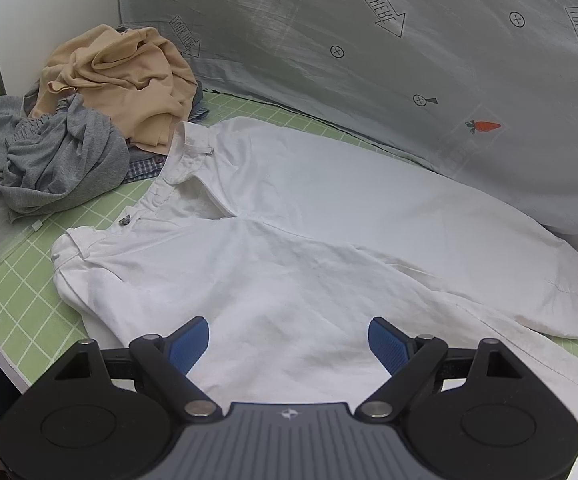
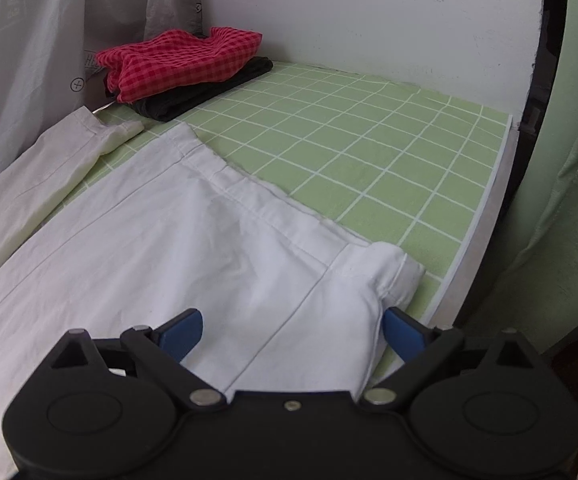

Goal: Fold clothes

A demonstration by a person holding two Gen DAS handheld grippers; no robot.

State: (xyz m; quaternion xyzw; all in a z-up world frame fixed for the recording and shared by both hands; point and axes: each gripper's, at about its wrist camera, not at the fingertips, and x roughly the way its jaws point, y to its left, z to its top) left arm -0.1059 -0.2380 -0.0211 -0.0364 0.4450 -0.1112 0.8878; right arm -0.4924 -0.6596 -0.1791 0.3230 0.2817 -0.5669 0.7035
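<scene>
White trousers (image 1: 309, 240) lie spread flat on the green checked sheet (image 2: 369, 152), legs apart — not folded. Left gripper (image 1: 289, 344) and right gripper (image 2: 293, 336) hover over them, jaws released, nothing held. Red checked cloth (image 2: 181, 60) sits folded on a dark one (image 2: 209, 88); a crumpled tan and grey heap (image 1: 89, 112) waits. No containers in view.

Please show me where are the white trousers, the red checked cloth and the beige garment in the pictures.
white trousers (image 1: 329, 208): left wrist view, on the upper leg, below the waistband.
red checked cloth (image 2: 185, 64): right wrist view, on its top face, lying on a dark garment.
beige garment (image 1: 129, 76): left wrist view, middle of the crumpled heap.
</scene>
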